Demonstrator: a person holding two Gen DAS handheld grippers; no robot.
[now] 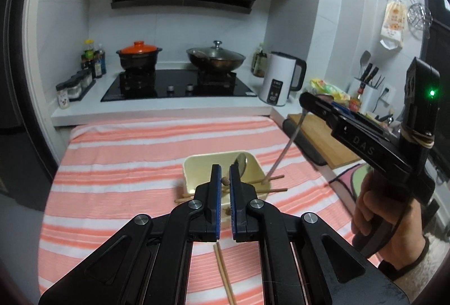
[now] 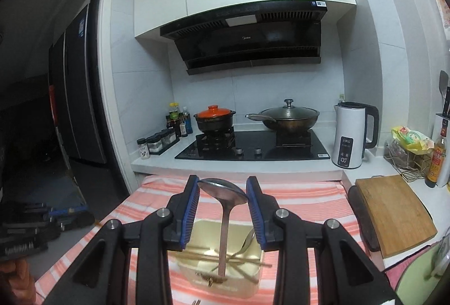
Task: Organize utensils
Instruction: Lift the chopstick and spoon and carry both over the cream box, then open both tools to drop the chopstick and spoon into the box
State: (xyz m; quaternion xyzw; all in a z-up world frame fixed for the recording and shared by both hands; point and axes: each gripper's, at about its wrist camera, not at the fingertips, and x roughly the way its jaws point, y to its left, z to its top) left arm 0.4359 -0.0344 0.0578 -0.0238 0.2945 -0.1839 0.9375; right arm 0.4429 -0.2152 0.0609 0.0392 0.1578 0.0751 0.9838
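A cream rectangular tray [image 1: 197, 164] sits on the pink striped cloth; it also shows in the right wrist view [image 2: 253, 274]. My right gripper [image 2: 223, 186] holds a metal spoon [image 2: 223, 192] by its bowl, handle [image 1: 284, 150] hanging down into the tray. In the left wrist view that gripper [image 1: 305, 105] is up at the right. My left gripper [image 1: 225, 174] is shut on a thin wooden stick with a round knob [image 1: 225, 180], above the tray's near edge. Wooden chopsticks [image 1: 270, 184] lie across the tray, another spoon [image 2: 246, 244] leans inside, and one pair [image 1: 223, 274] lies on the cloth.
Behind the cloth-covered table is a counter with a black hob [image 1: 180, 87], an orange-lidded pot [image 1: 139, 54], a wok [image 1: 215, 57] and a white kettle [image 1: 278, 80]. A wooden cutting board [image 2: 393, 212] lies at the right. A dark doorway [image 2: 56, 108] is at the left.
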